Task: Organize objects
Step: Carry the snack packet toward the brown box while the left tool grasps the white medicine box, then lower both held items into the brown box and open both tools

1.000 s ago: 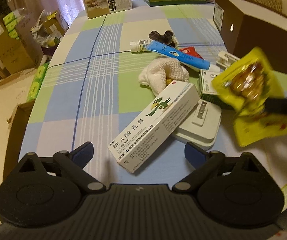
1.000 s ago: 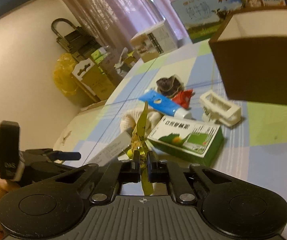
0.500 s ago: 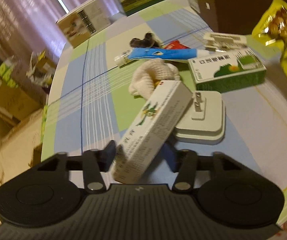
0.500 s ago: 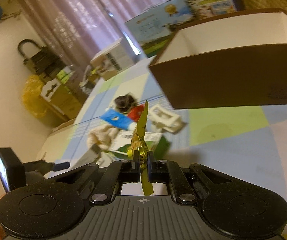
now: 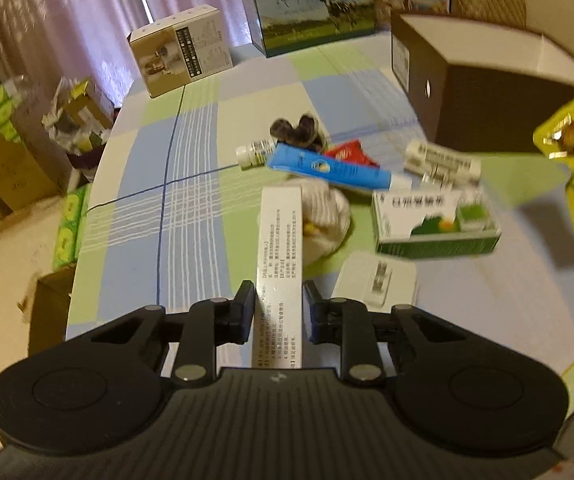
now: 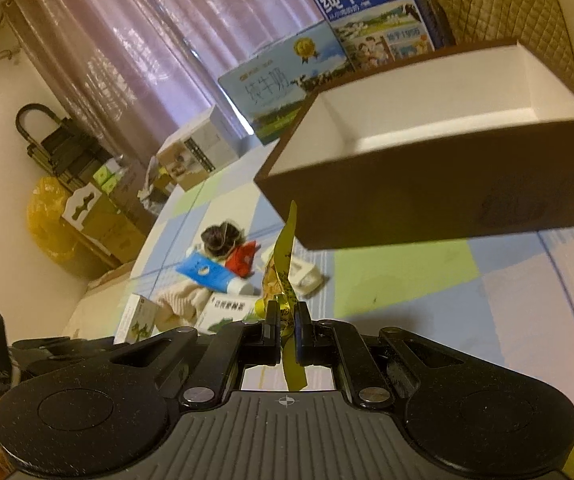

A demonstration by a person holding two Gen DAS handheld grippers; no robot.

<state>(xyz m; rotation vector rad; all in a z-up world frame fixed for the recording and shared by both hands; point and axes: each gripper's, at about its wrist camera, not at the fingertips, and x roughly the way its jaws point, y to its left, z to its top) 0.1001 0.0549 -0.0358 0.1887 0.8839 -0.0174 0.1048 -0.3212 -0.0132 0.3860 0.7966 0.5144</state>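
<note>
Checked tablecloth (image 5: 191, 184) remained cluttered; brown box (image 6: 447, 200) looked empty; left gripper (image 5: 279, 312) clamped white carton (image 5: 279, 248); right gripper (image 6: 285, 332) pinched yellow packet (image 6: 283, 264).

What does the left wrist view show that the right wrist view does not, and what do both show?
Only the left wrist view shows the left gripper with its jaws shut on the long white box, the white plug adapter on the tablecloth, and the small white bottle. Only the right wrist view shows the white inside of the brown box and the right gripper clamping the yellow snack packet edge-on. Both show the blue tube, the green medicine box and the milk cartons.
</note>
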